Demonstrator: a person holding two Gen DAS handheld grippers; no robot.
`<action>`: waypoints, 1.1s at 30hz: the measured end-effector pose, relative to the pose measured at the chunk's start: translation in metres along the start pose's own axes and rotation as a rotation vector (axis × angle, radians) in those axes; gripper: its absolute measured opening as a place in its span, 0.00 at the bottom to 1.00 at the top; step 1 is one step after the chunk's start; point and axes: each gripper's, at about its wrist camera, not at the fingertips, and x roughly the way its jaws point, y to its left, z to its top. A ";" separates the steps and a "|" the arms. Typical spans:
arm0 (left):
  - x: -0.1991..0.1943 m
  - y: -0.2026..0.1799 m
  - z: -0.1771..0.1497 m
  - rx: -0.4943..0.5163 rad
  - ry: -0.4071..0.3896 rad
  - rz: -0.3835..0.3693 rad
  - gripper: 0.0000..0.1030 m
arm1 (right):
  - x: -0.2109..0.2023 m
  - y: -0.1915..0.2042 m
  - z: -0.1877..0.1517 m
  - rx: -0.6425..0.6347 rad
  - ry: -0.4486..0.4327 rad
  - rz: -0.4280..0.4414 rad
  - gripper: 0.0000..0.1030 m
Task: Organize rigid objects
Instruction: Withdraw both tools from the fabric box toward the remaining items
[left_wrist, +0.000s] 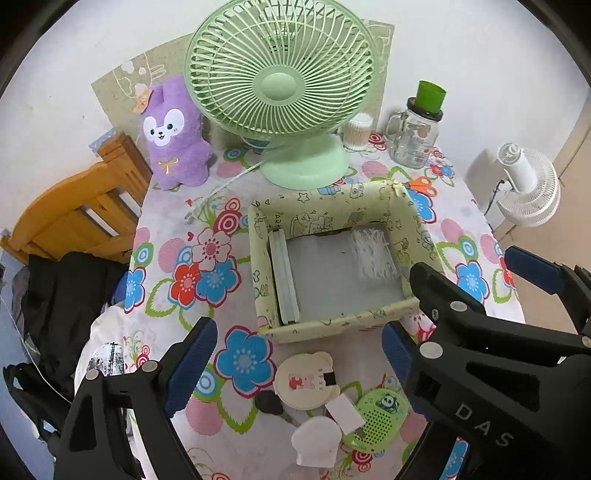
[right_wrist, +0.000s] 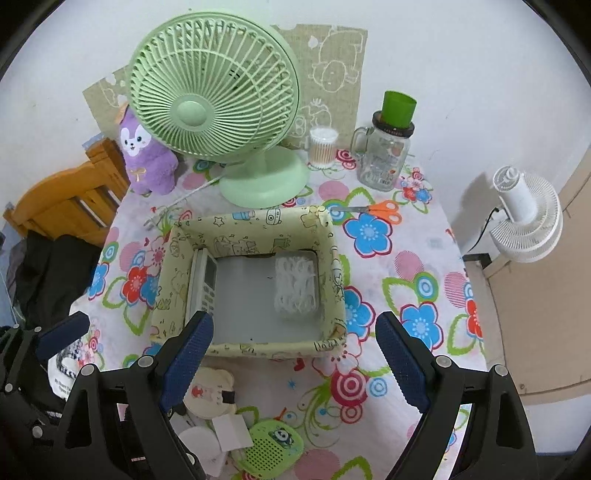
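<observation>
On the flower-print table (right_wrist: 417, 236), a pale yellow fabric storage box (right_wrist: 334, 266) sits in the middle, with a white remote control (right_wrist: 202, 284) stood along its left wall and a clear bag of white bits (right_wrist: 295, 288) lying toward the right. Near the front edge, a little cluster is left outside the box: a cream bear-shaped compact (left_wrist: 304, 380), a green panda gadget (left_wrist: 376, 417), a white card (left_wrist: 343, 410) laid partly over it, and a white mushroom-shaped piece (left_wrist: 317, 441). Left gripper (left_wrist: 295, 365) is held above that cluster, fingers wide apart, nothing gripped. Right gripper (right_wrist: 295, 358) is spread open too, empty, just over the box's front wall. Behind the box, a green desk fan (right_wrist: 214, 110) is parked, and orange scissors (right_wrist: 380, 210) are seen just beside the box's back right corner.
</observation>
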 end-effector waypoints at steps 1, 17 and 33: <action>-0.002 0.001 -0.002 -0.001 -0.002 -0.002 0.89 | -0.003 0.000 -0.002 0.001 -0.005 0.003 0.89; -0.032 0.000 -0.030 0.044 -0.057 -0.020 0.89 | -0.038 0.000 -0.032 0.029 -0.031 -0.031 0.89; -0.037 0.019 -0.056 0.043 -0.062 -0.036 0.89 | -0.053 0.010 -0.059 0.019 -0.050 0.001 0.89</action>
